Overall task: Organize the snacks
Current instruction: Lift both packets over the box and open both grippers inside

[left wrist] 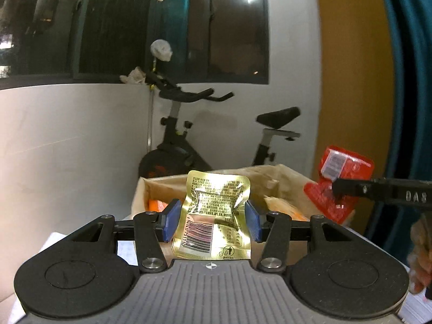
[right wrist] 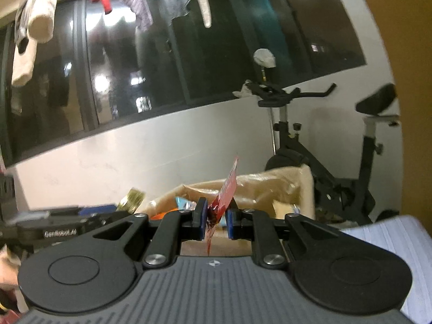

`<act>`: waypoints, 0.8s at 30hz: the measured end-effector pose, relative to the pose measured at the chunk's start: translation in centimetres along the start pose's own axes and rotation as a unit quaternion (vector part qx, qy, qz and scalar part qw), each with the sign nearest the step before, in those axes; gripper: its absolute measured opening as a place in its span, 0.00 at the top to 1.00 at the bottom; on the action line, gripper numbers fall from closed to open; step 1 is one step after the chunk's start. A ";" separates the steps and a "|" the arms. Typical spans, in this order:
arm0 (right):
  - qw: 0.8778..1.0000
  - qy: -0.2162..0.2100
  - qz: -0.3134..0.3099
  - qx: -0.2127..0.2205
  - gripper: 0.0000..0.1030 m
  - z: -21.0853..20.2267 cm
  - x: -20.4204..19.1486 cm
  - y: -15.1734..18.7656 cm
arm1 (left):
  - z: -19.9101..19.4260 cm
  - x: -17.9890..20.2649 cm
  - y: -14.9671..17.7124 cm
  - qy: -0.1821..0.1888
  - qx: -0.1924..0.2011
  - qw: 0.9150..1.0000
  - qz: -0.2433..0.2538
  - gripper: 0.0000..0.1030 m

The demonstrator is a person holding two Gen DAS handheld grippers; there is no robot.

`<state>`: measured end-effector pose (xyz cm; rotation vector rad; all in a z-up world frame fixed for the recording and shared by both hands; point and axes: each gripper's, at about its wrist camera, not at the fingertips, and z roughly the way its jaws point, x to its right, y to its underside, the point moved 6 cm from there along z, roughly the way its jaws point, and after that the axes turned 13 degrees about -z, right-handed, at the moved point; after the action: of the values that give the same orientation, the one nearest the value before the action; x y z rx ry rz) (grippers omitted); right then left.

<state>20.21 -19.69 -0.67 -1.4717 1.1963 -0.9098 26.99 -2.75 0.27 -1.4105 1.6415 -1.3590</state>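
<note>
My left gripper (left wrist: 212,220) is shut on a gold foil snack packet (left wrist: 216,210) with a barcode, held upright in front of a brown cardboard box (left wrist: 280,175). The box holds orange and other snack packs (left wrist: 289,210). My right gripper (right wrist: 215,218) is shut on a red snack packet (right wrist: 225,194), seen edge-on, held above the same box (right wrist: 259,186). In the left wrist view the right gripper's finger (left wrist: 378,189) and its red packet (left wrist: 343,181) show at the right. In the right wrist view the gold packet (right wrist: 132,199) shows at the left.
An exercise bike (left wrist: 189,135) stands behind the box against a white wall below dark windows. Clothes hang overhead (right wrist: 32,27). A white surface (right wrist: 386,237) lies at the lower right. An orange wall and teal curtain (left wrist: 405,81) are at the right.
</note>
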 end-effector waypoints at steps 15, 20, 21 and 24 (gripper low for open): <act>0.992 0.074 -0.030 -0.092 0.77 8.6 2.0 1.6 | 4.2 -2.8 -2.5 -0.063 -0.025 0.998 0.006 0.28; 0.995 0.068 -0.015 -0.074 0.66 6.7 2.3 1.6 | 3.0 -4.5 -2.1 -0.073 -0.033 0.997 -0.024 0.27; 0.995 0.067 -0.008 -0.072 0.66 6.1 2.4 1.8 | 2.8 -4.7 -2.1 -0.072 -0.034 0.996 -0.032 0.27; 0.996 0.061 0.012 -0.062 0.66 4.3 2.4 2.1 | 1.2 -5.1 -1.6 -0.062 -0.038 0.996 -0.050 0.27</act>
<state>24.29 -21.07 -3.79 -1.5141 1.3778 -0.9337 30.03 1.78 0.47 -1.6069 1.5751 -1.2489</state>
